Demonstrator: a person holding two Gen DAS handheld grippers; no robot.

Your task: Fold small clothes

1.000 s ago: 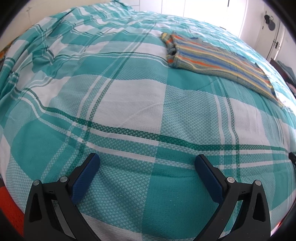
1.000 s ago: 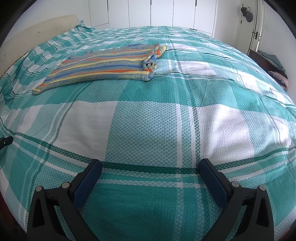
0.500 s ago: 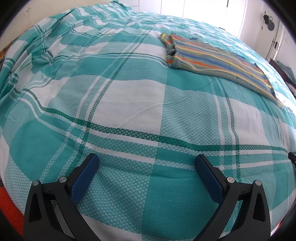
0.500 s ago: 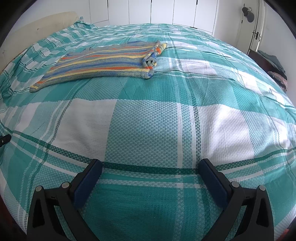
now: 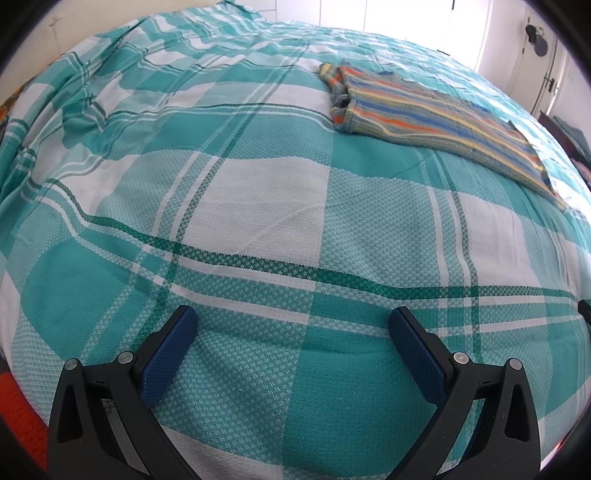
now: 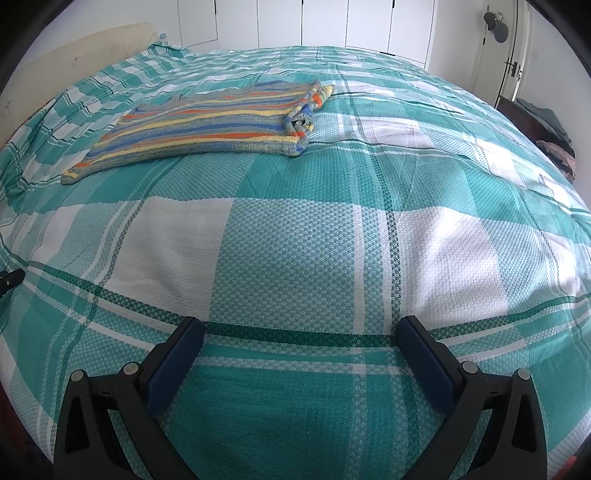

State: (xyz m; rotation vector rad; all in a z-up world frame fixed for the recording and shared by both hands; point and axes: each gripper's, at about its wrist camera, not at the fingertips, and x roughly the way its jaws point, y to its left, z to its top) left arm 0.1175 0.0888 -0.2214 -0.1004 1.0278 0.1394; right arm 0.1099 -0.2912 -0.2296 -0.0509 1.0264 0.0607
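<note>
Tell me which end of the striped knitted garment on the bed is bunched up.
The short end of the striped knitted garment at its right in the right wrist view is rolled and bunched; the opposite end lies flat on the teal plaid bedspread.

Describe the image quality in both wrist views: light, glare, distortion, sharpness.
Left wrist view: strong backlight blows out the window wall, so the far bedspread looks washed; fisheye bulges the bed; the striped garment is slightly soft, and the open left gripper is sharp. Right wrist view: evener daylight, bright patch at right, same barrel distortion; the garment and the open right gripper are clear.
</note>
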